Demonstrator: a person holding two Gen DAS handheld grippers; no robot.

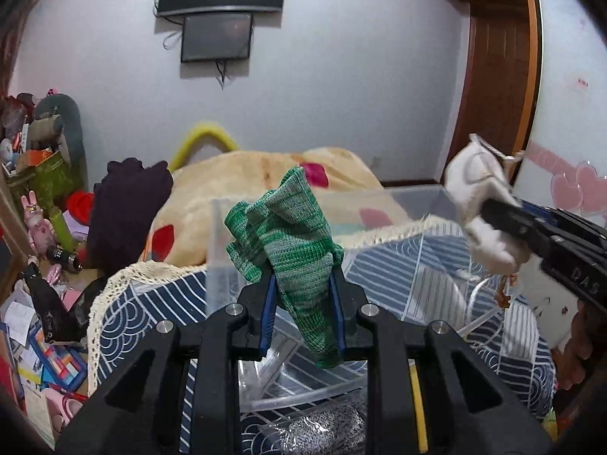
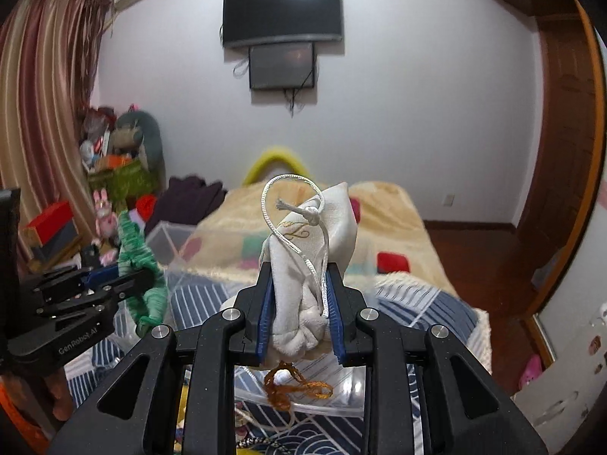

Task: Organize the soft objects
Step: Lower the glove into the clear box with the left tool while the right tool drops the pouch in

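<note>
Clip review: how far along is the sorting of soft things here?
Done: one grey knit item seems to lie in the clear bin. In hand: the left tool grips a green knit cloth, the right tool a white pouch, both raised over the bin. Left: dropping both in; a dark garment lies on the bed.

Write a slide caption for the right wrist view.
Right gripper clamps a white drawstring pouch above a clear bin while the left gripper holds a green knit cloth.
</note>
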